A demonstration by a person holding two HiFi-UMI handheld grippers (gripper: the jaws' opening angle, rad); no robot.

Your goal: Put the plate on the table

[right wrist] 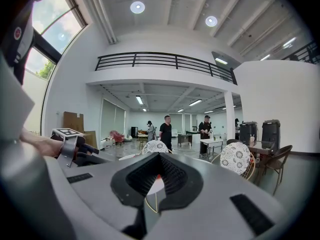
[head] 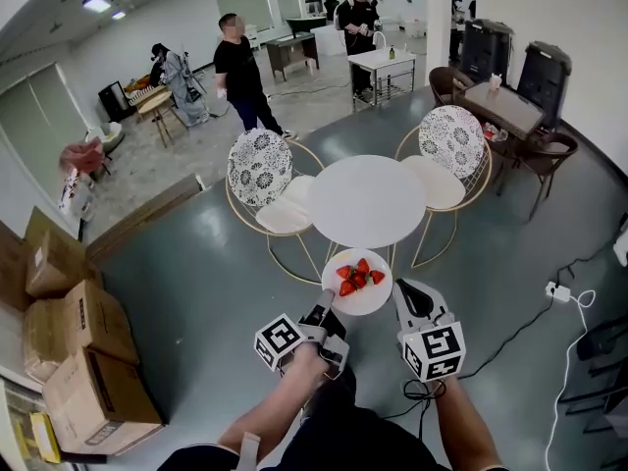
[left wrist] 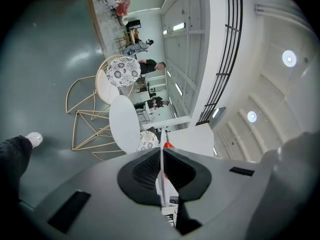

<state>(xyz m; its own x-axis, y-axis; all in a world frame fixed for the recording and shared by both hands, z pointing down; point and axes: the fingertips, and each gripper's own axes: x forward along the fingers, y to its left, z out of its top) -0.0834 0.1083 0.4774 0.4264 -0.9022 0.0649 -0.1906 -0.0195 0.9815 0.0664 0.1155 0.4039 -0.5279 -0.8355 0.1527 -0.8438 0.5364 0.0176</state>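
Observation:
A white plate [head: 365, 295] with several strawberries [head: 357, 276] hangs in the air just in front of the round white table [head: 368, 201]. My left gripper [head: 326, 312] is shut on the plate's near left rim. In the left gripper view the plate [left wrist: 161, 176] runs edge-on between the jaws of my left gripper [left wrist: 161, 184], with a strawberry [left wrist: 168, 145] beyond the tips. My right gripper [head: 404, 290] is beside the plate's right rim. Its jaws stand a narrow way apart with nothing between them, and the plate [right wrist: 154, 188] shows past my right gripper [right wrist: 151, 196].
Two wire chairs with patterned backs [head: 259, 168] [head: 452, 141] flank the table. Cardboard boxes [head: 83, 346] are stacked at the left. A power strip and cables [head: 559, 291] lie on the floor at the right. Several people [head: 238, 72] stand far back, near other tables.

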